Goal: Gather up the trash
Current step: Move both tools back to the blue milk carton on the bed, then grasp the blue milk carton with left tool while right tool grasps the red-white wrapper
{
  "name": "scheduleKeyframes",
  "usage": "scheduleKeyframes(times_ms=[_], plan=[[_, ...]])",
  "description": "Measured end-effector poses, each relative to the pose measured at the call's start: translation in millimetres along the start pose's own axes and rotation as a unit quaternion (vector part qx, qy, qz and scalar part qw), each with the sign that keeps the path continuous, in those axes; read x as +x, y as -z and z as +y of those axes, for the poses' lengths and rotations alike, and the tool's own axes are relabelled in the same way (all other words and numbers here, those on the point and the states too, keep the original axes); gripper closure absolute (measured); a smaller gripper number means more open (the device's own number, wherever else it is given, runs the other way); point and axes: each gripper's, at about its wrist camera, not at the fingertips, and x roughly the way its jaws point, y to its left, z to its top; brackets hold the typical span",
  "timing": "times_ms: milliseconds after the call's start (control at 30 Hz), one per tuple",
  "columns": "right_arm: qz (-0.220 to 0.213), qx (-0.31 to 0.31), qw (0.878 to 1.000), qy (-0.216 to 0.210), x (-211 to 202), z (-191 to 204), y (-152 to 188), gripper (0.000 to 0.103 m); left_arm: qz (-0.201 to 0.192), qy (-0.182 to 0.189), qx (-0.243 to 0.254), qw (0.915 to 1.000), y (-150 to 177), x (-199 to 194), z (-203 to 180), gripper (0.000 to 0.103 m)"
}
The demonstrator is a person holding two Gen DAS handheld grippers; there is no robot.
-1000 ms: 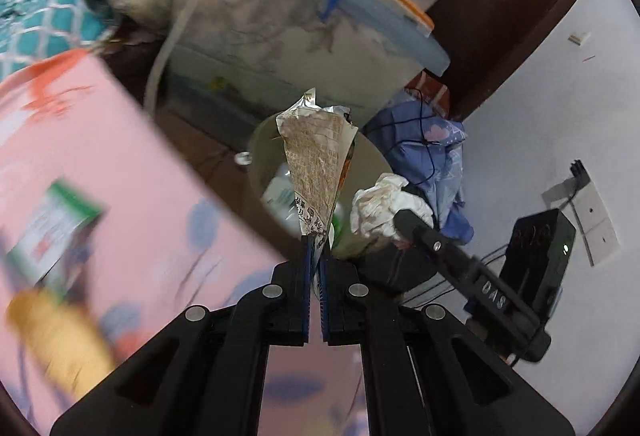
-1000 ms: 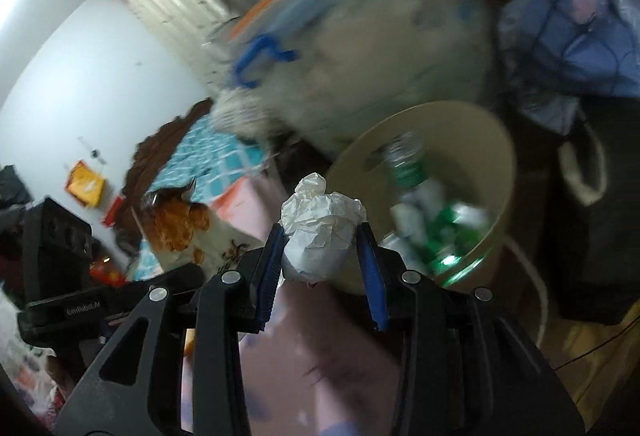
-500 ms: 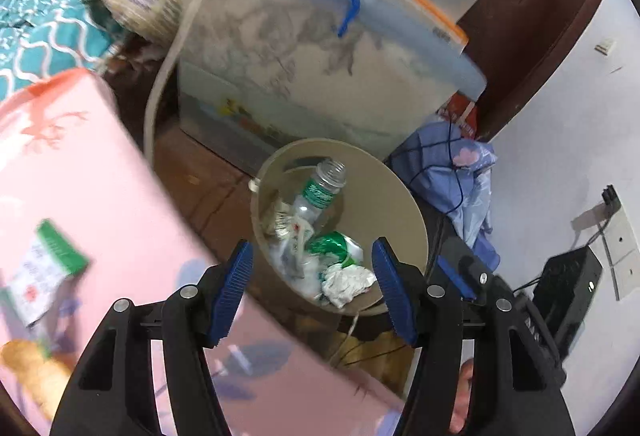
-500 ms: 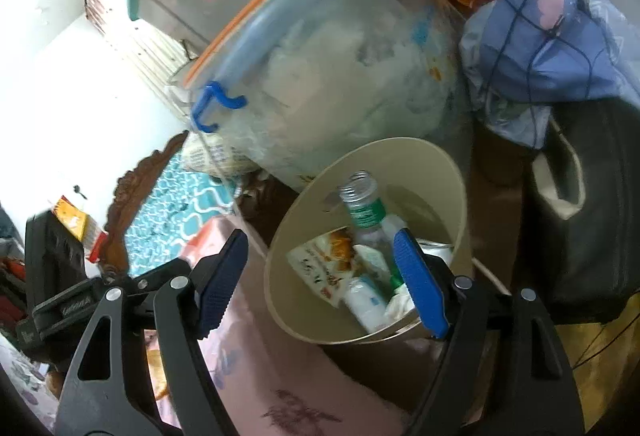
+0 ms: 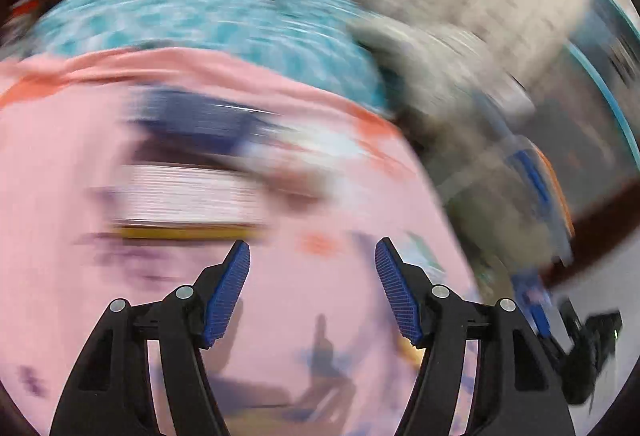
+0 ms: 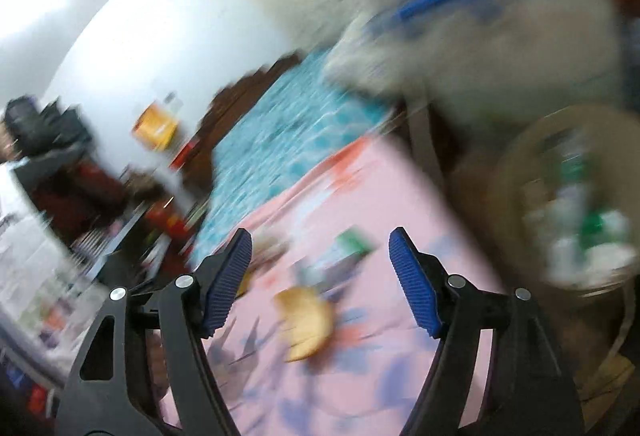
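Note:
Both views are heavily blurred by motion. My left gripper (image 5: 312,260) is open and empty above the pink bed sheet (image 5: 280,296). My right gripper (image 6: 320,248) is open and empty over the same pink sheet (image 6: 360,376). A yellowish piece of trash (image 6: 306,322) and a green-and-white packet (image 6: 346,248) lie on the sheet between the right fingers. The beige trash bin (image 6: 516,156), holding bottles and wrappers, stands at the right edge of the right wrist view.
A teal patterned cover (image 5: 208,8) lies beyond the pink sheet. A clear storage box with a blue handle (image 6: 432,2) stands behind the bin. Dark cluttered items (image 6: 60,156) sit at the left by the white wall.
Both grippers have opened, dropping the wrapper and the crumpled paper into the bin. Both have then swung left, away from the bin and back over the pink sheet.

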Motion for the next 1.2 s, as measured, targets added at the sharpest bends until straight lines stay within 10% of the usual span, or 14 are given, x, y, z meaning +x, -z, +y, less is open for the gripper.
scheduleKeyframes(times_ms=[267,633,867,1200], plan=[[0.167,-0.062,0.981,-0.071,168,109,5,0.039,-0.024,-0.041,-0.106,0.9932,-14,-43,129,0.041],[0.293,-0.104,0.948,0.067,425,153,-14,0.037,-0.016,0.002,-0.083,0.9964,-4,-31,133,0.041],[0.376,-0.198,0.905,0.023,444,184,36,0.045,-0.014,-0.001,-0.103,0.9945,-4,-29,142,0.041],[0.410,-0.239,0.878,-0.066,306,213,99,0.049,-0.044,-0.005,-0.119,0.9919,-3,-60,147,0.041]])
